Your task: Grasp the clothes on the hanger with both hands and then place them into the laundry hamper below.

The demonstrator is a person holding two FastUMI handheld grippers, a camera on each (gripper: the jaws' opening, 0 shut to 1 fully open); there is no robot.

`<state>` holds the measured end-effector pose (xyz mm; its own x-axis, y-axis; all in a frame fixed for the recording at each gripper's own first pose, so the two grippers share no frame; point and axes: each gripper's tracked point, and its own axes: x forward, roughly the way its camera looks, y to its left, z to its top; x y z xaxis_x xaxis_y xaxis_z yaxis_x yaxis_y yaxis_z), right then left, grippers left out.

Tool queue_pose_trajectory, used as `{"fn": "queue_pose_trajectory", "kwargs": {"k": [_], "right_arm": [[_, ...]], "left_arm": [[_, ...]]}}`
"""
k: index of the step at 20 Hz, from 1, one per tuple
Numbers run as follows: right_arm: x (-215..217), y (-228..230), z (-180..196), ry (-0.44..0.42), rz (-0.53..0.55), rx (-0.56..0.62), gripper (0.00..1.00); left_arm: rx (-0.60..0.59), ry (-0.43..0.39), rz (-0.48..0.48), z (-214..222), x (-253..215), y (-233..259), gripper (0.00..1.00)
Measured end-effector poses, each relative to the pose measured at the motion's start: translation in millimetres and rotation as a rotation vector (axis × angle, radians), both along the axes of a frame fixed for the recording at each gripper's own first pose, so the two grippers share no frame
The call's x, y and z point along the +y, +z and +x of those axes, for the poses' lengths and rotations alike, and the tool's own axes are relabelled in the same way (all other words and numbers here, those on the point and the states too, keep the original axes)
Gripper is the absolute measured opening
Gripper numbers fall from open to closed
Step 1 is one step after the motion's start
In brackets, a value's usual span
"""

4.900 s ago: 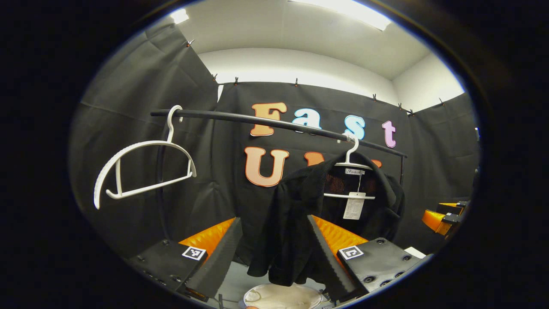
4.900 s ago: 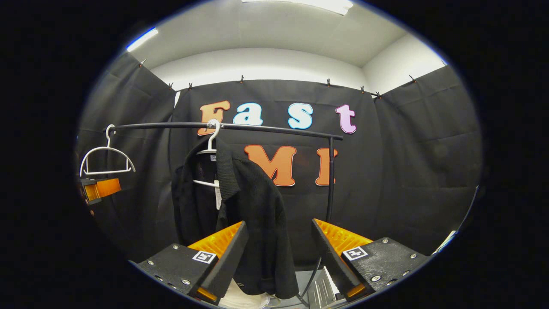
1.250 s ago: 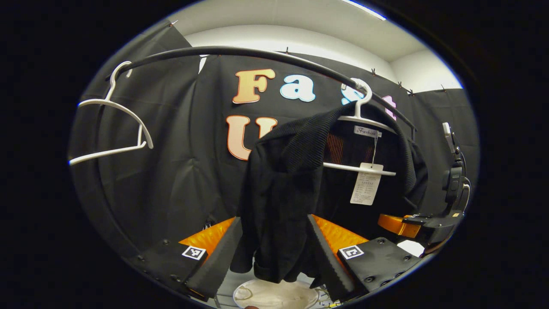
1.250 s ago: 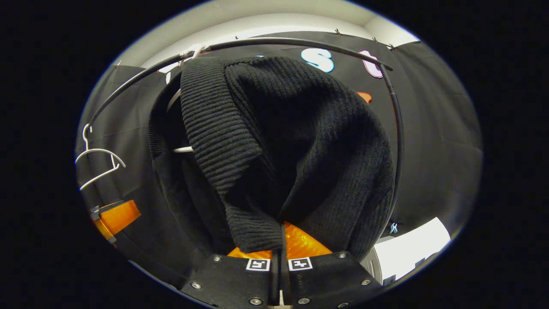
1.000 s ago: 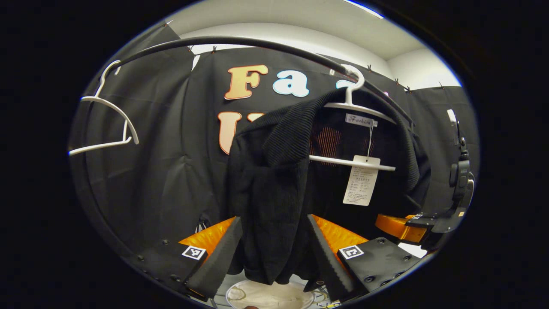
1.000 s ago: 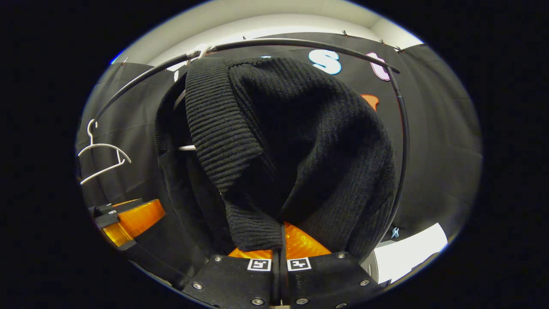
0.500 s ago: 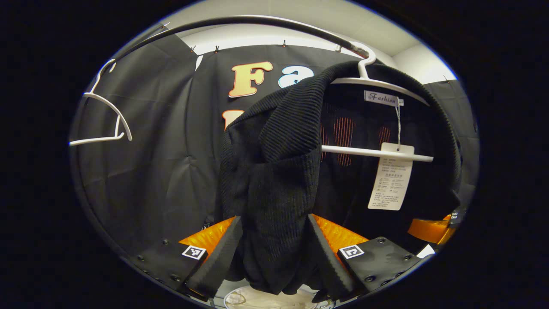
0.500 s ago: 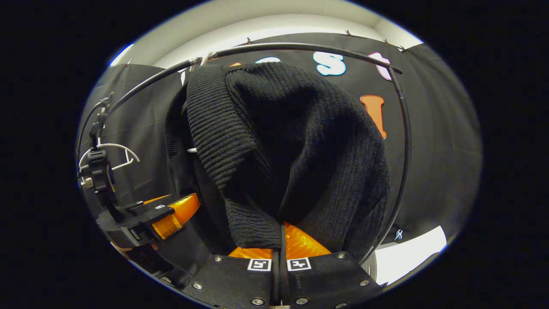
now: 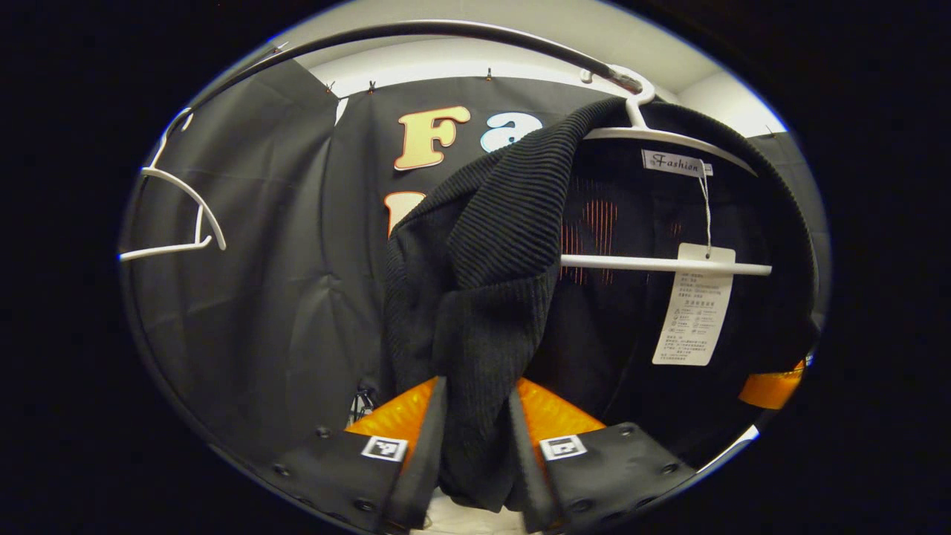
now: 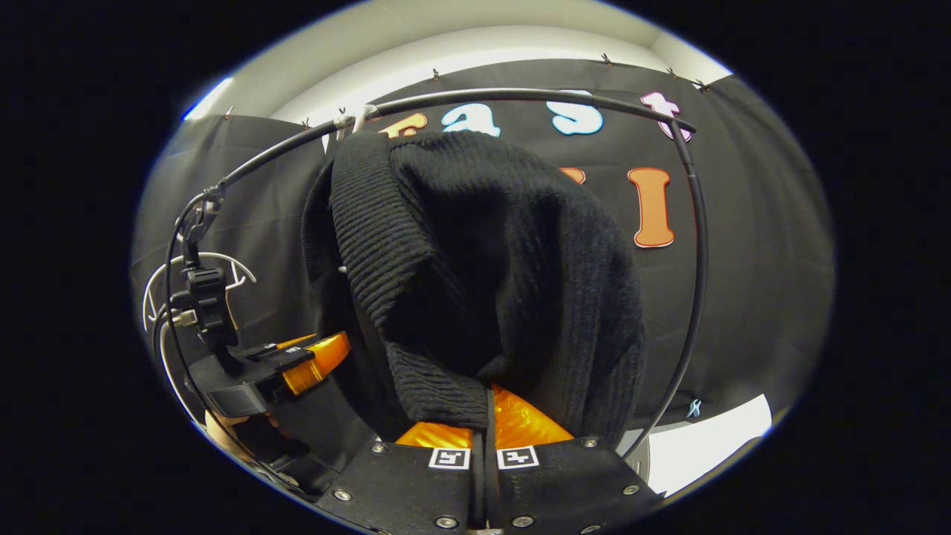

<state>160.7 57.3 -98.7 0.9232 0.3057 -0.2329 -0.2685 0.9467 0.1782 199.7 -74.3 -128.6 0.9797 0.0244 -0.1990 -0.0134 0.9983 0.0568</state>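
A black knit cardigan [image 9: 490, 245] hangs on a white hanger [image 9: 669, 137] from the black rail [image 9: 416, 30], with a paper tag [image 9: 695, 305] dangling inside. My left gripper [image 9: 475, 453] has its fingers pressed on a bunched fold of the cardigan's front edge. In the right gripper view the cardigan [image 10: 505, 260] bulges close ahead, and my right gripper [image 10: 487, 420] is shut on its ribbed hem. A sliver of a white round container [image 9: 457, 524] shows below the left gripper, mostly hidden by cloth. The left gripper [image 10: 297, 368] also appears at the left of the right gripper view.
An empty white hanger [image 9: 178, 200] hangs at the rail's left end. The rail's upright post [image 10: 695, 297] runs down just right of the cardigan. A white surface [image 10: 713, 438] lies low on the right. Black cloth walls close the booth behind.
My left gripper's fingers have closed in on the cardigan's front fold after moving nearer to it. The right gripper stays shut on the hem, and the cardigan has shifted slightly.
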Motion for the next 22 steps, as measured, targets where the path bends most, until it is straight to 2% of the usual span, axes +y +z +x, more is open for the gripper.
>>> {"fn": "queue_pose_trajectory", "kwargs": {"k": [1, 2, 3, 4, 5, 7, 8, 9, 10, 11, 12, 13, 14, 15, 16, 17, 18, 22], "right_arm": [[-2.0, 4.2, -2.5, 0.002, -0.003, -0.009, 0.00], [-4.7, 8.4, -5.6, 0.005, -0.009, -0.018, 0.07], [-7.3, 12.8, -9.2, 0.008, -0.015, -0.027, 0.07], [-9.2, 17.6, -13.0, 0.010, -0.021, -0.036, 0.07], [-11.6, 21.9, -15.8, 0.010, -0.025, -0.045, 0.00], [-17.7, 30.4, -20.7, 0.003, -0.026, -0.057, 0.00], [-21.6, 33.3, -22.3, -0.006, -0.025, -0.059, 0.00], [-28.3, 36.0, -24.5, -0.017, -0.025, -0.061, 0.07], [-34.9, 38.9, -26.2, -0.032, -0.026, -0.061, 0.00], [-40.0, 42.8, -28.6, -0.047, -0.022, -0.060, 0.00], [-45.6, 46.6, -30.7, -0.063, -0.016, -0.061, 0.00], [-51.5, 49.9, -29.4, -0.081, -0.016, -0.064, 0.07], [-57.7, 53.2, -29.4, -0.100, -0.026, -0.069, 0.00], [-62.3, 57.1, -31.5, -0.117, -0.035, -0.072, 0.00], [-66.7, 62.3, -32.6, -0.131, -0.036, -0.078, 0.00], [-70.9, 67.5, -32.1, -0.146, -0.035, -0.084, 0.07], [-76.2, 72.7, -32.8, -0.160, -0.036, -0.088, 0.00], [-96.9, 90.2, -36.3, -0.217, -0.031, -0.101, 0.00]], "left_arm": [[-0.004, 0.008, 0.012, -0.5, 4.2, 3.5, 0.29], [-0.003, 0.009, 0.019, -2.6, 7.0, 5.5, 0.16], [0.010, -0.007, 0.019, -4.9, 6.2, 5.7, 0.21], [0.019, -0.015, 0.019, -6.9, 6.2, 5.9, 0.22], [0.027, -0.021, 0.019, -6.6, 7.2, 5.9, 0.26], [0.035, -0.031, 0.028, -9.8, 11.6, 9.1, 0.23], [0.019, -0.004, 0.046, -15.6, 21.3, 15.1, 0.15], [0.012, -0.013, 0.050, -13.1, 26.9, 19.5, 0.08], [0.008, -0.020, 0.046, -15.9, 29.7, 23.9, 0.07], [0.007, -0.023, 0.044, -17.0, 35.0, 27.7, 0.10], [0.004, -0.022, 0.041, -16.9, 42.3, 32.2, 0.05], [-0.002, -0.021, 0.035, -16.9, 48.7, 37.9, 0.05], [-0.009, -0.019, 0.027, -17.2, 55.4, 44.2, 0.10], [-0.015, -0.021, 0.017, -17.0, 60.7, 50.5, 0.07], [-0.022, -0.021, 0.012, -17.3, 66.3, 56.8, 0.10], [-0.029, -0.023, 0.010, -15.4, 69.1, 62.0, 0.10], [-0.035, -0.023, 0.010, -14.4, 74.0, 67.6, 0.07], [-0.067, -0.034, 0.004, -12.0, 90.2, 88.6, 0.10]]}}
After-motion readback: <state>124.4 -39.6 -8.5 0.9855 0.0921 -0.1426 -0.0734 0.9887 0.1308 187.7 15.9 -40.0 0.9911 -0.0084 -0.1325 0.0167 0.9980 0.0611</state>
